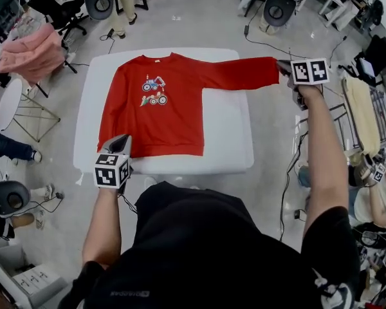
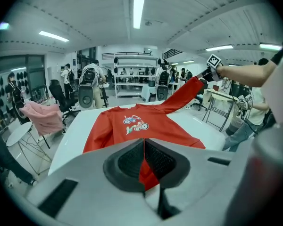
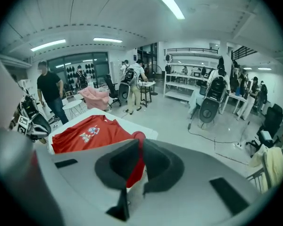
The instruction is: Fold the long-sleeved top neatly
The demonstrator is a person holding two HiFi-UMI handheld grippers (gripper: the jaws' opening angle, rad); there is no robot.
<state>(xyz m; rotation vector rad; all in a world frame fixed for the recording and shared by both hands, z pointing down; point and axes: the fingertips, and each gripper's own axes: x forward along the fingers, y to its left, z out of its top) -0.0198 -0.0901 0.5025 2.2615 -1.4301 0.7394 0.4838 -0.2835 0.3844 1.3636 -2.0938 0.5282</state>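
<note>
1. Lying front-up on the white table (image 1: 226, 143), the red long-sleeved top (image 1: 170, 121) shows in full only in the head view: neckline at the far edge, hem near the person, a small vehicle print (image 1: 154, 90) on the chest.
2. That view places the left gripper (image 1: 120, 141) at the near left corner of the hem and the right gripper (image 1: 284, 65) past the table's right edge, at the end of the outstretched sleeve (image 1: 238, 73).
3. From above, the sleeve reads as a flat straight band. The left gripper view alone shows it climbing off the table in a slope to the raised right gripper.
4. The head view does not show either pair of jaws closely. In the left gripper view they are pressed together with a strip of red hem cloth pinched between the dark pads.
5. The right gripper view shows its jaws closed on the red cuff, a fold of cloth hanging down between the pads, with the body of the top on the table beyond.
6. A pink garment (image 1: 29, 53) draped on a chair stands off the table's far left corner.
</note>
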